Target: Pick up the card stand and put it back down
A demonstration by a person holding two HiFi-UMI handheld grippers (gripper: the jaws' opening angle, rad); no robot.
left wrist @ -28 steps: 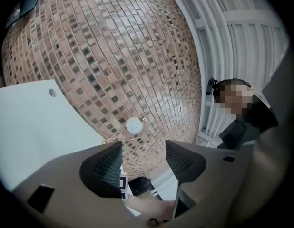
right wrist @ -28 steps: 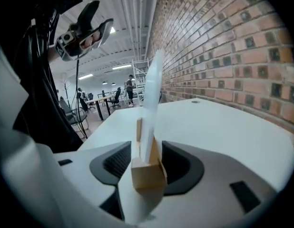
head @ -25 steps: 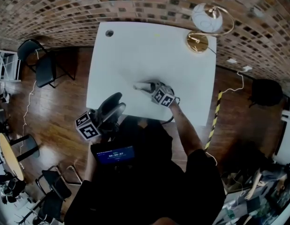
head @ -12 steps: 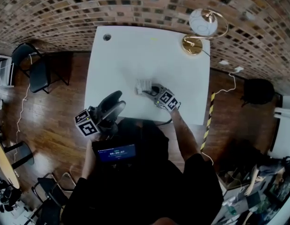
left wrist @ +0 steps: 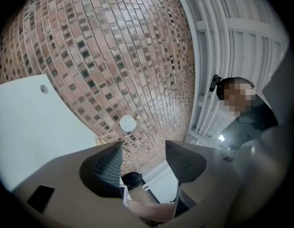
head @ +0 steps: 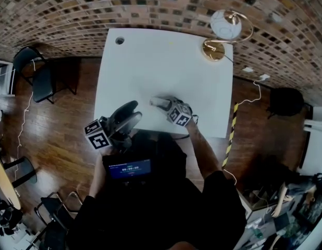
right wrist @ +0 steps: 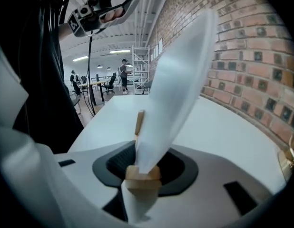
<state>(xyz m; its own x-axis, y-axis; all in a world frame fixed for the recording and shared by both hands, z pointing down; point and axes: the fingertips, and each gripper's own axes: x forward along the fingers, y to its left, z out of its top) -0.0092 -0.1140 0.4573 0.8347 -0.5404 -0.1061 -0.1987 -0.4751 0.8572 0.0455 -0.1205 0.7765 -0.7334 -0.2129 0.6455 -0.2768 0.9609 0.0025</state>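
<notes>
The card stand is a small wooden block point(right wrist: 142, 175) with a white card point(right wrist: 178, 80) slotted into it. The block sits between the pads of my right gripper point(right wrist: 144, 163), whose jaws are opening a little while still on it. The card leans away to the right over the white table point(right wrist: 218, 127). In the head view the right gripper point(head: 164, 104) and the card stand point(head: 159, 101) are low over the table's point(head: 150, 61) near middle. My left gripper point(head: 131, 111) hangs off the table's near edge; its jaws point(left wrist: 143, 148) stand slightly apart with nothing between them.
A lamp with a gold base point(head: 219, 50) and a white globe point(head: 228, 24) stands at the table's far right corner. A cable hole point(head: 120, 40) is at the far left corner. A black chair point(head: 38, 79) stands left; brick wall beyond.
The card showed its flat white face half a second ago; now it lies more edge-on and lower. The right gripper shifted slightly left. The left gripper stayed put.
</notes>
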